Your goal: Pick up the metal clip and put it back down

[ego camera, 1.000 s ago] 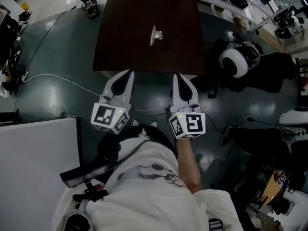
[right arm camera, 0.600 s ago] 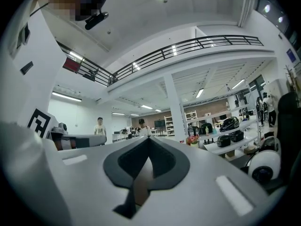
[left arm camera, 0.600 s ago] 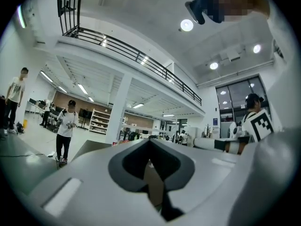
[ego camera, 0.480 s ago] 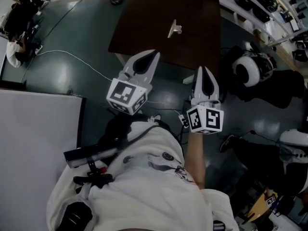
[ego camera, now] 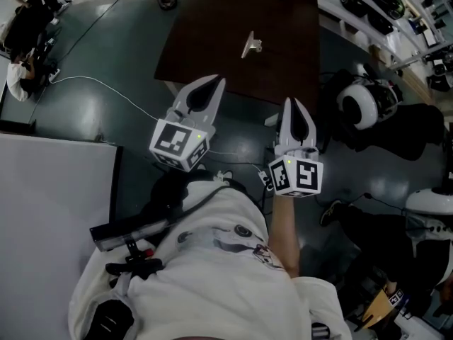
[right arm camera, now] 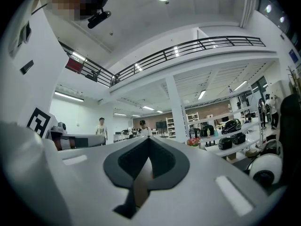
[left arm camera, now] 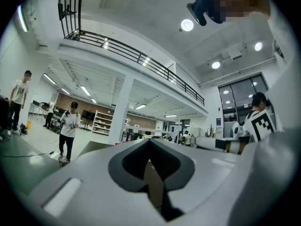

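Left gripper (ego camera: 214,82) edged toward table (ego camera: 212,27); metal clip (ego camera: 251,45) only in head view.

A big open lab hall, shown by the railed mezzanine (right arm camera: 188,45), storage shelves (left arm camera: 102,123) and dark worktable (ego camera: 233,20).

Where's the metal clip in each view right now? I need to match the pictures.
Head view: the metal clip lies on the dark table, upper centre.
Left gripper view: not in it.
Right gripper view: not in it.
Shared landmark: the railed balcony shows in both gripper views. The left gripper's marker cube links the head view and right gripper view.
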`<state>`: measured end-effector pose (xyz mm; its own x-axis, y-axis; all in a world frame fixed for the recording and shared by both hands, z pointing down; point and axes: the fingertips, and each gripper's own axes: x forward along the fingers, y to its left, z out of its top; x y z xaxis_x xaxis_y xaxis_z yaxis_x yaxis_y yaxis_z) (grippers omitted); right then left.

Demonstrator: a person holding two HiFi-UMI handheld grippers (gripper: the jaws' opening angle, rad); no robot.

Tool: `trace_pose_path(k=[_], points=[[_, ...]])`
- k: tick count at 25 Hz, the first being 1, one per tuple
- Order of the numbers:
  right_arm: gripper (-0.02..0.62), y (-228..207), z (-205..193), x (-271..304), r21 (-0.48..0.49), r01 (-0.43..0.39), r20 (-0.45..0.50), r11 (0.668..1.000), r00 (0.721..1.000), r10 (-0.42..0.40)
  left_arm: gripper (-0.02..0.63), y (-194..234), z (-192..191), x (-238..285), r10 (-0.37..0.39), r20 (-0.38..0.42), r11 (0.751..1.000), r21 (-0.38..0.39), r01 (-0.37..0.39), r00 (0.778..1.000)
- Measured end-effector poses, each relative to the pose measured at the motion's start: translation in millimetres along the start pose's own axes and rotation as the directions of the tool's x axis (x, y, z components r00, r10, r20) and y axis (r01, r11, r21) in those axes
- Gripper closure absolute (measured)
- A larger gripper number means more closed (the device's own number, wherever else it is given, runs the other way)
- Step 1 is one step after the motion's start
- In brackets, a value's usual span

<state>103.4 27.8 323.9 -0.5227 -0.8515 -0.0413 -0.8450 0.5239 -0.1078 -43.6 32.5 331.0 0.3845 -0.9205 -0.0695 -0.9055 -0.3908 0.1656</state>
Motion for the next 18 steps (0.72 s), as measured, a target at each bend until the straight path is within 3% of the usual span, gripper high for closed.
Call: trace_pose_path(k=[18], points=[[0.597,0.1,-1.7,7.4,-0.009,0.001,-0.005,1.000,1.000,-0.001,0.611,5.9,2.7,3.8,0.001,0.001,1.000,0.004,-0.001,1.000]])
